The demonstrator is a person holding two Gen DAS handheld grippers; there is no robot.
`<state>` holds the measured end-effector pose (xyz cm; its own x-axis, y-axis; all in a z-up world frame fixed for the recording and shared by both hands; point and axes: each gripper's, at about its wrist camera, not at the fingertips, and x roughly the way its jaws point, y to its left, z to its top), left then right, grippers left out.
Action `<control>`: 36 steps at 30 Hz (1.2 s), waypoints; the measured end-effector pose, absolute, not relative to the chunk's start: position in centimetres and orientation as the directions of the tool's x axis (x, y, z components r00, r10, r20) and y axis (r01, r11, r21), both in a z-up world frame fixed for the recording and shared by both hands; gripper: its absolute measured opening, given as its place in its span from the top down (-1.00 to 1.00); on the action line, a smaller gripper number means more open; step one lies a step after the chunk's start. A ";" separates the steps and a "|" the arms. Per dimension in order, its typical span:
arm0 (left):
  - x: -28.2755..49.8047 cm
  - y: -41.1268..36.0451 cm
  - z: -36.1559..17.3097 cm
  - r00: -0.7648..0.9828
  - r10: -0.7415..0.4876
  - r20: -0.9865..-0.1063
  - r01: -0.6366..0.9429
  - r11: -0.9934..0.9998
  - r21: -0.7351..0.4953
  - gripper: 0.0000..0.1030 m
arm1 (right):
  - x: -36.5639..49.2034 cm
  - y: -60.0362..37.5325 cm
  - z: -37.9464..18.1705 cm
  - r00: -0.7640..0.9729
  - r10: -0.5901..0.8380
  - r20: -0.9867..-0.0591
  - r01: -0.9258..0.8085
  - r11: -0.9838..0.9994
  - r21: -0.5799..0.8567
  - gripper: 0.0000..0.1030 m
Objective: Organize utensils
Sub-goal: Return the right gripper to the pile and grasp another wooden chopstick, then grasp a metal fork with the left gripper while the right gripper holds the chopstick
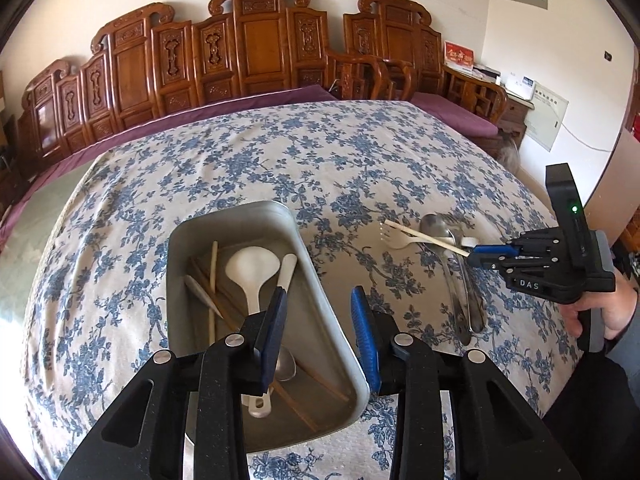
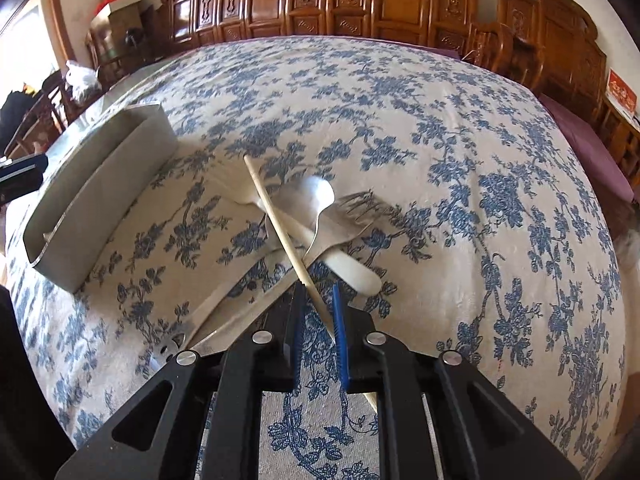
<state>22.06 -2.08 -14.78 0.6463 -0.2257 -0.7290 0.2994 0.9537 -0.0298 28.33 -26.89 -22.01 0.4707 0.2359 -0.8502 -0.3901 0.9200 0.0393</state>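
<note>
A metal tray (image 1: 320, 272) on the floral tablecloth holds a white ladle (image 1: 252, 268), a white-handled utensil, a metal spoon and several chopsticks. My left gripper (image 1: 318, 308) is open and empty above the tray's right rim. To the right lie a white plastic fork (image 1: 398, 238), a metal spoon (image 1: 436, 226) and a metal fork in a pile. My right gripper (image 2: 316, 300) is shut on a wooden chopstick (image 2: 272, 212) that slants over the pile; it also shows in the left wrist view (image 1: 478, 254). The tray (image 2: 104, 184) is at the left in the right wrist view.
The table is covered with a blue floral cloth (image 1: 320, 152). Carved wooden chairs and benches (image 1: 256, 40) with purple cushions stand behind it. A hand holds the right gripper at the table's right edge (image 1: 600, 316).
</note>
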 end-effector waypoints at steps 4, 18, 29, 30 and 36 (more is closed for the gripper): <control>21.6 -2.5 -14.9 0.645 -0.230 -0.729 0.304 0.952 -0.032 0.39 | 27.9 -26.4 -22.0 0.470 0.219 -0.855 -0.410 0.912 0.008 0.65; 18.7 -4.3 -15.2 0.628 -0.238 -0.741 0.305 0.951 -0.047 0.39 | 26.5 -26.0 -21.7 0.406 0.251 -0.879 -0.449 0.892 0.047 0.88; 17.1 -6.2 -14.1 0.629 -0.251 -0.735 0.322 0.946 -0.047 0.39 | 22.8 -27.9 -16.9 0.456 0.344 -0.821 -0.432 0.892 0.134 0.88; 17.1 -6.3 -14.0 0.628 -0.254 -0.735 0.324 0.945 -0.050 0.39 | 22.5 -28.2 -16.3 0.469 0.344 -0.814 -0.421 0.897 0.136 0.88; 17.2 -7.9 -13.7 0.622 -0.266 -0.736 0.349 0.936 -0.043 0.39 | 20.8 -30.1 -14.3 0.528 0.326 -0.784 -0.373 0.919 0.130 0.88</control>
